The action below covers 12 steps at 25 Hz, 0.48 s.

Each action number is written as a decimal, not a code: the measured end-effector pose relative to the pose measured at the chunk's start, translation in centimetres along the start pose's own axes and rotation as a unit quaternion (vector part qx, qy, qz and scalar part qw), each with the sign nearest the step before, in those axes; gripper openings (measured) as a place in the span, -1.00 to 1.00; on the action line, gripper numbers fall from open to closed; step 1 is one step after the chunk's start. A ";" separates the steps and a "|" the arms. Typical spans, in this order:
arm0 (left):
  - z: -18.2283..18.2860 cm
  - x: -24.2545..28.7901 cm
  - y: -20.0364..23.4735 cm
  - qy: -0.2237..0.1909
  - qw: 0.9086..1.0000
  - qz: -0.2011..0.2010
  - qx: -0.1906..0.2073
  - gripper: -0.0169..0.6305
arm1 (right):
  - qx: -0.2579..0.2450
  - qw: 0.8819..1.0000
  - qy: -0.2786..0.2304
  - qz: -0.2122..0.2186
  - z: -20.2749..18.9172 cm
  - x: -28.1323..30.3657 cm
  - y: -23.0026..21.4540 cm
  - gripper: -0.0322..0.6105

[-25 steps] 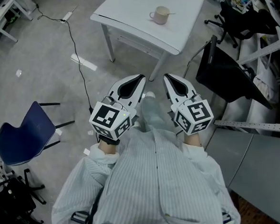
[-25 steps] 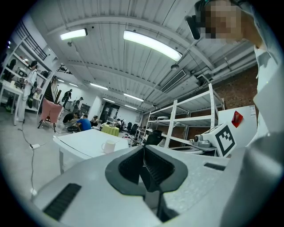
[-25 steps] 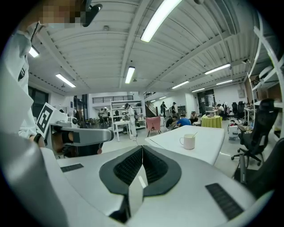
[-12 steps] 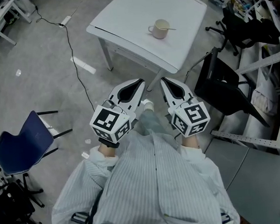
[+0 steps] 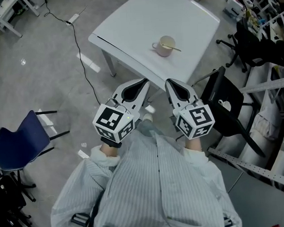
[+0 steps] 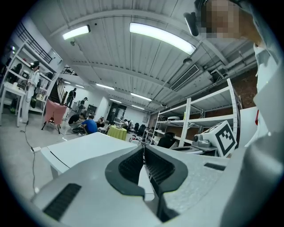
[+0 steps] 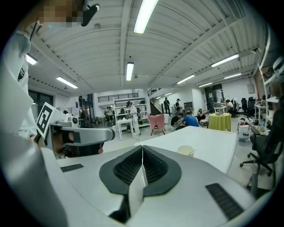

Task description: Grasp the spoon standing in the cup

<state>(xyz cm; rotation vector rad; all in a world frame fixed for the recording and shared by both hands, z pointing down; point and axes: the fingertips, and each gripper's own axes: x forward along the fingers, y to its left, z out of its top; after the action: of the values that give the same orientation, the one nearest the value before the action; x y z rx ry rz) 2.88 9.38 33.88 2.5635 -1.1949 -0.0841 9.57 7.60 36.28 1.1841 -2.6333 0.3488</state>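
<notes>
A cream cup (image 5: pixel 165 46) stands on the white table (image 5: pixel 135 23), with a spoon (image 5: pixel 174 48) leaning out over its right rim. In the right gripper view the cup (image 7: pixel 185 150) shows small on the table beyond the jaws. My left gripper (image 5: pixel 141 82) and right gripper (image 5: pixel 170 83) hang side by side in front of my body, short of the table's near edge. Both are shut with nothing between the jaws. The left gripper (image 6: pixel 143 146) shows its pads pressed together, and so does the right gripper (image 7: pixel 142 147).
A blue chair (image 5: pixel 16 146) stands on the floor at the left. A black office chair (image 5: pixel 226 107) sits right of the table. A cable (image 5: pixel 80 56) runs across the floor. Metal shelving (image 5: pixel 272 101) lines the right side. People sit far off in the room.
The table and cup have come nearer and lower in the head view as I step forward. Both grippers keep their place before my body and stay shut.
</notes>
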 end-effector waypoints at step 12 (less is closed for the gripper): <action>0.5 7.6 3.3 -0.014 0.999 0.049 0.002 -0.89 | -0.012 0.999 0.006 0.035 1.1 4.2 -8.0 -0.87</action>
<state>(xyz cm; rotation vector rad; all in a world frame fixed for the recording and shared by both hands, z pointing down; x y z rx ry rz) 5.30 1.47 35.01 2.5101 -1.3286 -0.0969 12.76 -0.78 37.51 1.0813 -2.6660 0.3336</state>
